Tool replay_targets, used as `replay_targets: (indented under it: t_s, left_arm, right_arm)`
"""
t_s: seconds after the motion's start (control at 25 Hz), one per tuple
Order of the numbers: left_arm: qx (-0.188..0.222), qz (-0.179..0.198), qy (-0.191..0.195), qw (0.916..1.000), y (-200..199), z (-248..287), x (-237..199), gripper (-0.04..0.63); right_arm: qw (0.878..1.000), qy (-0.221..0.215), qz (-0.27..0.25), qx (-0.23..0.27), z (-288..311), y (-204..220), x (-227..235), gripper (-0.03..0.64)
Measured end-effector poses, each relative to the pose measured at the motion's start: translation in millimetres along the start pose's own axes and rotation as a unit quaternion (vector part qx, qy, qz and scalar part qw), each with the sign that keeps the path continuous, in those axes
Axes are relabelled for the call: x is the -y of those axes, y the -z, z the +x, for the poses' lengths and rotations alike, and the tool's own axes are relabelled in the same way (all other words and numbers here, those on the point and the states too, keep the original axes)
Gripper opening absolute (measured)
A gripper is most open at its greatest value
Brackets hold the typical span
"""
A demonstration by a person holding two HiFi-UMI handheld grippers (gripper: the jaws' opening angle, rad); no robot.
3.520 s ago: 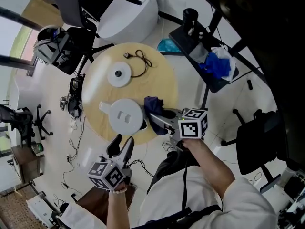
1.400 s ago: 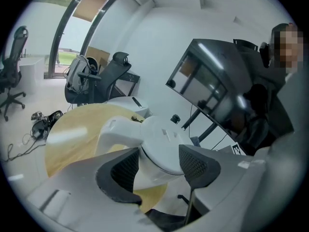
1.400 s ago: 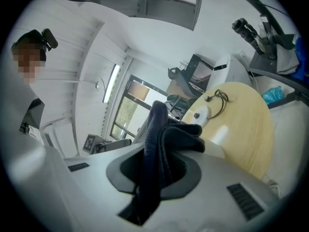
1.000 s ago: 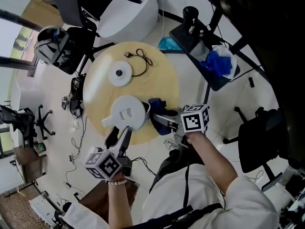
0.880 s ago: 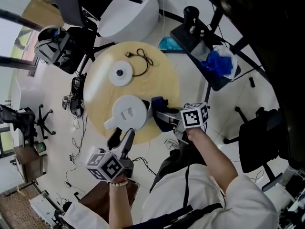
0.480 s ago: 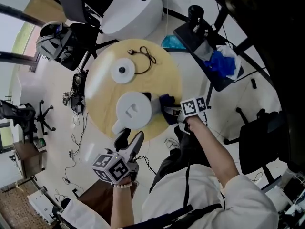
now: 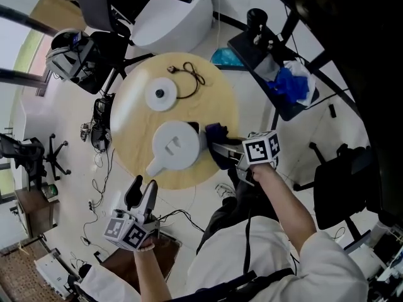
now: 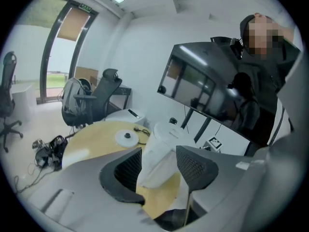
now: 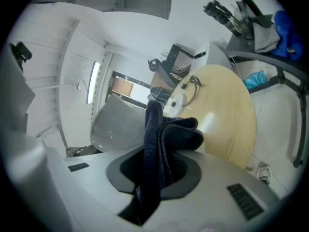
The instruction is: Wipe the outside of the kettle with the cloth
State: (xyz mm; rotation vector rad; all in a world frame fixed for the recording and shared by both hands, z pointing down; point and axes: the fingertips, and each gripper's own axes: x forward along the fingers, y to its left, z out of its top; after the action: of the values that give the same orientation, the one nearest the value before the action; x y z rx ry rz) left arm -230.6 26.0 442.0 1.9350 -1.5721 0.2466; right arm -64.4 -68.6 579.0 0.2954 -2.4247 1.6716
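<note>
The white kettle (image 7: pixel 175 145) stands on the round wooden table (image 7: pixel 214 93), its handle pointing to the near-left edge. My right gripper (image 7: pixel 218 145) is shut on the dark blue cloth (image 7: pixel 214 133), which lies against the kettle's right side. In the right gripper view the cloth (image 9: pixel 164 139) fills the jaws, with the kettle (image 9: pixel 118 124) just to their left. My left gripper (image 7: pixel 140 192) hangs off the table's near-left edge, apart from the kettle. Its jaws are closing with nothing between them. In the left gripper view the kettle (image 8: pixel 159 151) shows beyond the left gripper (image 8: pixel 155 170).
The kettle's round base (image 7: pixel 159 97) and a black cord (image 7: pixel 189 74) lie on the far half of the table. A large white device (image 7: pixel 170 14) stands behind, a black stand with blue rags (image 7: pixel 286 83) to the right. Office chairs (image 7: pixel 340 187) and floor cables (image 7: pixel 97 131) surround the table.
My left gripper has drawn back from the kettle, down and to the left off the table edge. The kettle's handle swung toward the near edge. The right gripper kept the cloth at the kettle's right side.
</note>
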Motion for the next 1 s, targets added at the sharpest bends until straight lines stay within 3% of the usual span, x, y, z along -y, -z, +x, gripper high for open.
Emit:
replay_targets:
  t_s: [0.08,0.16,0.36,0.52,0.6,0.84,1.0]
  left_arm:
    - [0.000,0.058,-0.006,0.9983,0,7,-11,0.236]
    - [-0.015,0.117,0.012,0.9930,6,23,-11,0.292]
    - [-0.044,0.198,0.039,0.9785,25,52,-11,0.309]
    - [-0.039,0.226,0.049,0.9720,27,56,-8,0.207]
    - [-0.041,0.242,0.053,0.9679,28,57,-5,0.195]
    - [-0.054,0.261,0.081,0.9603,33,51,3,0.170]
    - [-0.064,0.244,0.088,0.9637,41,47,6,0.170]
  right_arm:
    - [0.999,-0.011,-0.028,0.014,-8,-12,-27,0.066]
    - [0.998,-0.016,-0.056,0.025,-15,-22,-51,0.066]
    - [0.993,-0.022,-0.111,0.045,-25,-38,-98,0.066]
    - [0.988,-0.005,-0.146,0.041,-27,-37,-105,0.066]
    - [0.989,-0.005,-0.144,0.044,-26,-35,-105,0.066]
    - [0.993,0.013,-0.114,0.036,-13,-30,-70,0.067]
    - [0.998,0.025,-0.053,0.015,2,-11,-18,0.066]
